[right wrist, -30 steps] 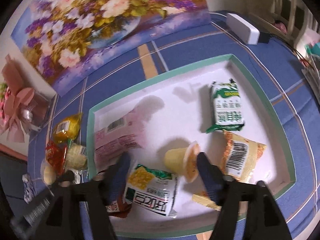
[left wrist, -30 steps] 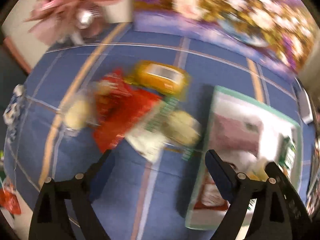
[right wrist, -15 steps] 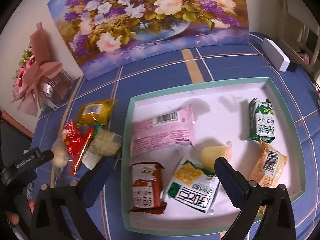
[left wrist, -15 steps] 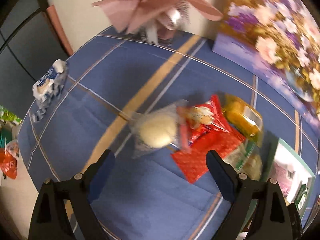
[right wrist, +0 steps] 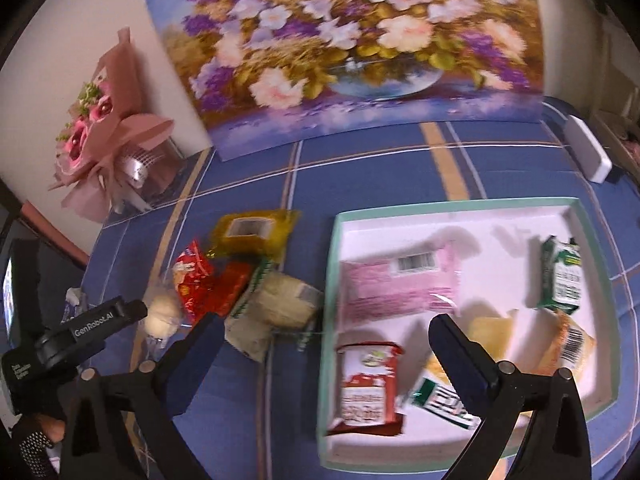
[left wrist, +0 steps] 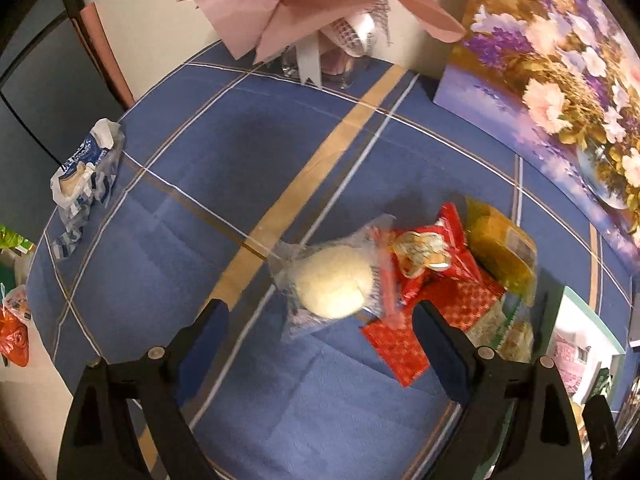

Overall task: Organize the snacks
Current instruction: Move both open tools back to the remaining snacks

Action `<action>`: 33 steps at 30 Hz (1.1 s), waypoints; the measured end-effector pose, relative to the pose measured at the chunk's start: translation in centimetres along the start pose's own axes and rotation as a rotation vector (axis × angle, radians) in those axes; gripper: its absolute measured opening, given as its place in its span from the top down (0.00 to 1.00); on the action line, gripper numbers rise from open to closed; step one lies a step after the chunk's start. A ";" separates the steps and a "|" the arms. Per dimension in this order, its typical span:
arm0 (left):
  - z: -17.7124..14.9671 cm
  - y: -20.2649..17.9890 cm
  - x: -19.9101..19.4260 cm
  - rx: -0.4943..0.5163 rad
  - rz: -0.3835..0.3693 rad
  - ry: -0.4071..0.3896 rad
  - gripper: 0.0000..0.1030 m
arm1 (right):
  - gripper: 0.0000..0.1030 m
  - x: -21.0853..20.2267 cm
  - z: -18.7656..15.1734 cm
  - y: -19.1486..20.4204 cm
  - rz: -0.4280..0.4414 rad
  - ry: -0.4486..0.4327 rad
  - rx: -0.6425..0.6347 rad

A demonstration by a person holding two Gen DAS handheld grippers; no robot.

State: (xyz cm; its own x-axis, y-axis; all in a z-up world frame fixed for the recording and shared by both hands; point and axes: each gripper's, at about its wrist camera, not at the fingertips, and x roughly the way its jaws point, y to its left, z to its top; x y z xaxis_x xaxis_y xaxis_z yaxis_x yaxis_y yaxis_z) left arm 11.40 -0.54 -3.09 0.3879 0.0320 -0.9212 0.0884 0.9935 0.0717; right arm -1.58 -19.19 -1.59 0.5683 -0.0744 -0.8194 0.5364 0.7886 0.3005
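On the blue checked cloth lies a loose pile of snacks: a white bun in clear wrap [left wrist: 330, 284], a red packet [left wrist: 432, 256], a red checked packet [left wrist: 434, 322] and a yellow packet [left wrist: 500, 248]. My left gripper [left wrist: 320, 312] hovers open above the bun and touches nothing. The right gripper [right wrist: 326, 320] is open and empty, over the left rim of the green-edged white tray [right wrist: 333, 264]. The tray holds a pink packet [right wrist: 396, 284], a green packet [right wrist: 560, 276], a red-and-white packet [right wrist: 368, 388], a jelly cup [right wrist: 492, 332] and an orange packet [right wrist: 572, 344].
A flower painting [right wrist: 340, 52] and a pink bouquet [right wrist: 108, 140] stand along the back wall. A white box [right wrist: 588, 152] lies at the far right. A crumpled blue-and-white wrapper [left wrist: 84, 168] sits near the table's left edge, with bags [left wrist: 14, 332] beyond it.
The right gripper opened, let go of the jelly cup in the tray and drew back up and left. The left gripper swung left from the tray to above the bun.
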 end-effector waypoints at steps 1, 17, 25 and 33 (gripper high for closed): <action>0.3 0.4 0.1 -0.002 0.008 0.000 0.10 | 0.00 0.2 0.1 0.3 0.006 0.003 0.004; 2.0 5.5 3.0 -0.125 -0.008 0.074 0.10 | 0.05 5.9 0.4 6.3 0.077 0.111 -0.021; 2.2 4.0 4.3 -0.114 -0.091 0.109 0.10 | 0.16 8.5 -0.4 5.5 0.028 0.164 -0.006; 2.7 1.8 5.9 -0.071 -0.122 0.131 0.10 | 0.21 9.6 0.3 3.3 0.024 0.173 0.048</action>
State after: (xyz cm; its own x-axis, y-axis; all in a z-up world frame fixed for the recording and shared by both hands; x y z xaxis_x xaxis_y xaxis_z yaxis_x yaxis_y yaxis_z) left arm 16.32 1.18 -7.37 0.2548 -0.0794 -0.9637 0.0603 0.9960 -0.0661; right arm 5.83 -17.51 -8.33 0.4675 0.0534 -0.8824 0.5560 0.7583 0.3405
